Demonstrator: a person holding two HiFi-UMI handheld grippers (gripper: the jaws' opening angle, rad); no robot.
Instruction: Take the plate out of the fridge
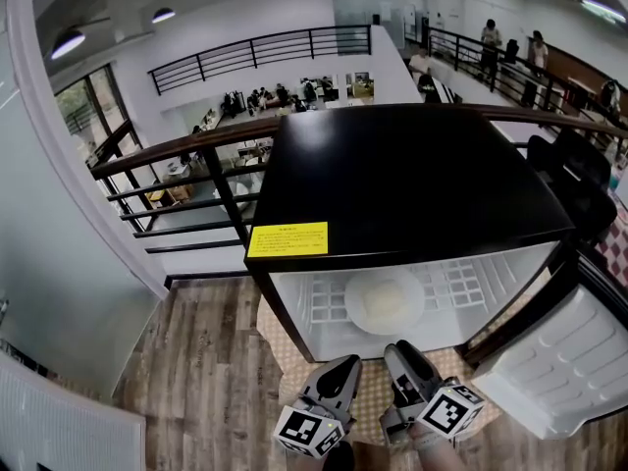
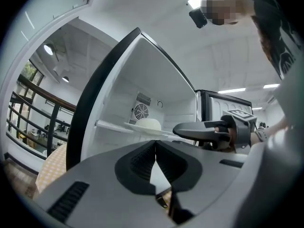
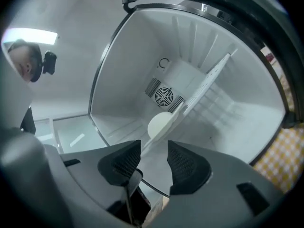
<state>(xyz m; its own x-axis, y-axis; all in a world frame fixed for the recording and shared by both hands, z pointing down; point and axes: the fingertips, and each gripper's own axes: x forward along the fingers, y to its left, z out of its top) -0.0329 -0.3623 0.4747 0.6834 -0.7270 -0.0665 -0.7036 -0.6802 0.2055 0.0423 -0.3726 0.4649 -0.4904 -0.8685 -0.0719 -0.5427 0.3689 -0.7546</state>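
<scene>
A small black fridge (image 1: 412,180) stands open in front of me. On its white wire shelf (image 1: 461,285) lies a white plate (image 1: 385,300) with a pale mound on it. Both grippers hover just outside the opening, below the plate and apart from it. My left gripper (image 1: 343,366) is shut, its pads meeting at the tip (image 2: 156,144), with nothing between them. To its right, my right gripper (image 1: 400,351) is open, and the gap between its pads (image 3: 153,151) is empty. The right gripper view, rolled on its side, shows the plate (image 3: 160,124) farther in, in front of the fan grille.
The fridge door (image 1: 559,361) hangs open at the right. A yellow label (image 1: 287,239) sits on the fridge's top edge. A checked mat (image 1: 368,391) lies under the fridge on the wood floor. A black railing (image 1: 177,194) runs behind, and a white wall (image 1: 59,292) stands at the left.
</scene>
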